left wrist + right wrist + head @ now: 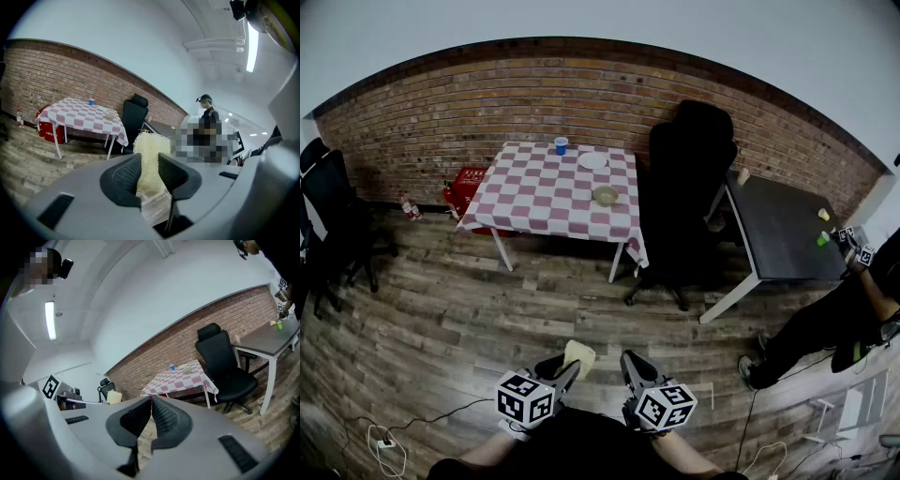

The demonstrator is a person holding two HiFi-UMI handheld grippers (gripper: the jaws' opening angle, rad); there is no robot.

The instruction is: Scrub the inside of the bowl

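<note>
Gripping sponge (150, 157); checked table (539, 204), perhaps bowl (605, 195), brick wall (441, 122)

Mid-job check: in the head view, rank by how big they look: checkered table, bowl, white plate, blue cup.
1. checkered table, by far the largest.
2. white plate and bowl: they look about alike, so I won't rank them.
3. blue cup, smallest.
</note>
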